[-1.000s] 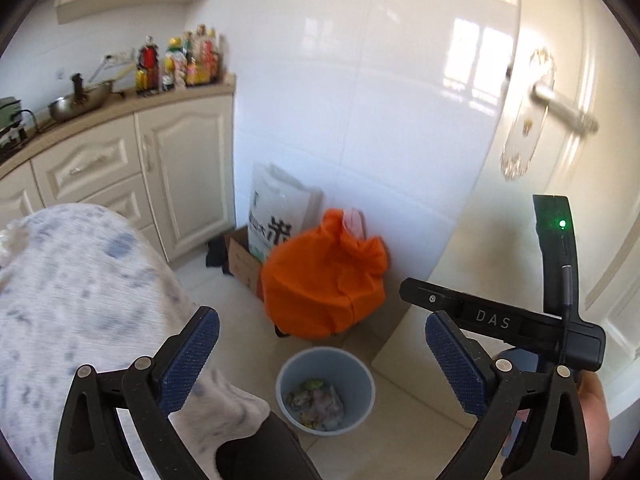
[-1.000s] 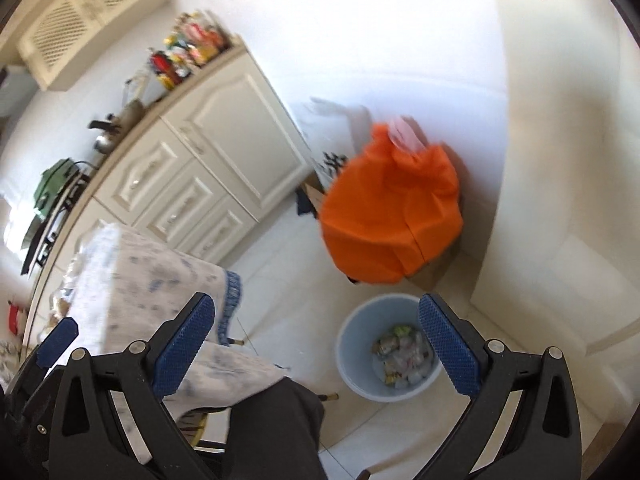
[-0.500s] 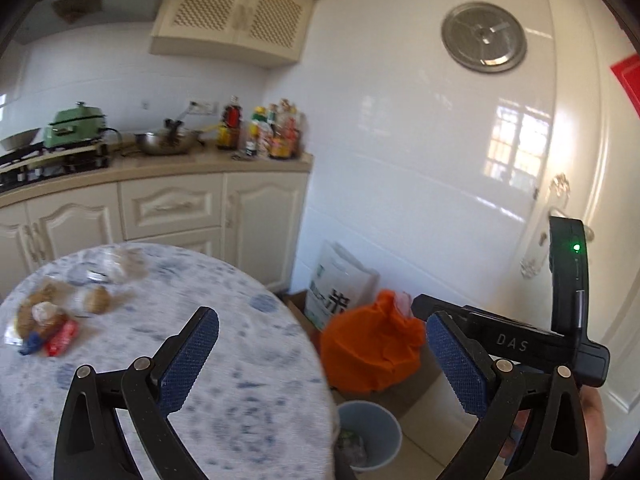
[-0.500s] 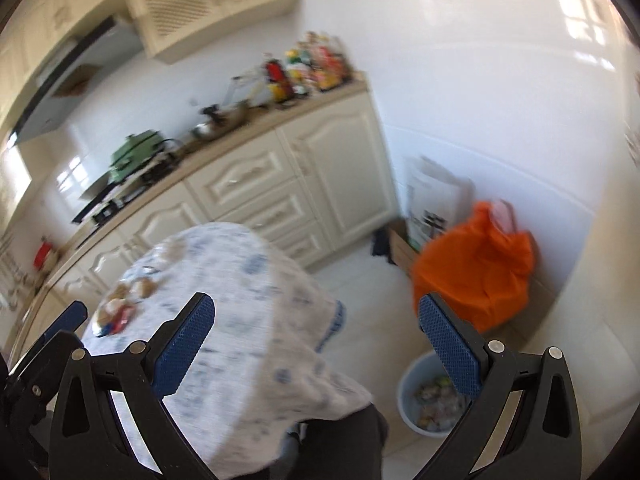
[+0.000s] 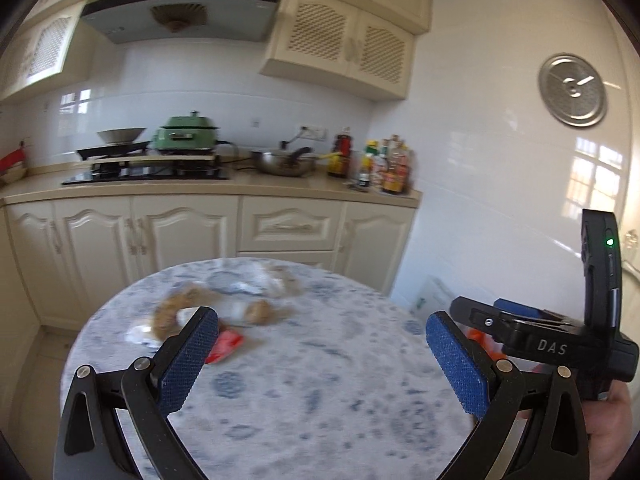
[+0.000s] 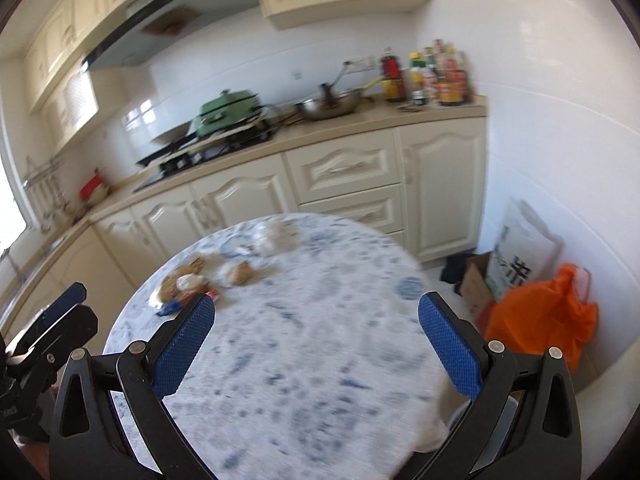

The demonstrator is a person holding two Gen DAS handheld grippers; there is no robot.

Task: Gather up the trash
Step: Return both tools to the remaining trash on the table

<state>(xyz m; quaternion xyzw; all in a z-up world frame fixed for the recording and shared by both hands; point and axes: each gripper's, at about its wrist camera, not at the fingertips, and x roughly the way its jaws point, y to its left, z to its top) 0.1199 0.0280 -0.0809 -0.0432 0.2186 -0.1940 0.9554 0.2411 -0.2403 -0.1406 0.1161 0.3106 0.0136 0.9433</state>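
— Crinkly wrappers and crumbly brown scraps, that is the small heap of trash [image 5: 208,316] lying on the far left part of the round table with the blue-speckled white cloth [image 5: 320,380], well ahead of both tools.

— How would it handle?

— Light and soft, I judge; the thin red wrapper [image 5: 224,346] may slip, so pinch it across a fold. The brown lumps [image 6: 240,273] look fragile; take them gently around the middle.

— And the tools?

— The left gripper [image 5: 320,360] and the right gripper [image 6: 316,344] both stand with fingers wide apart, holding nothing.

— Anything unclear?

— Motion blur smears the heap; I cannot tell pieces apart. One finger pad covers part of the red wrapper. An orange plastic bag [image 6: 540,320] sits on the floor at right.
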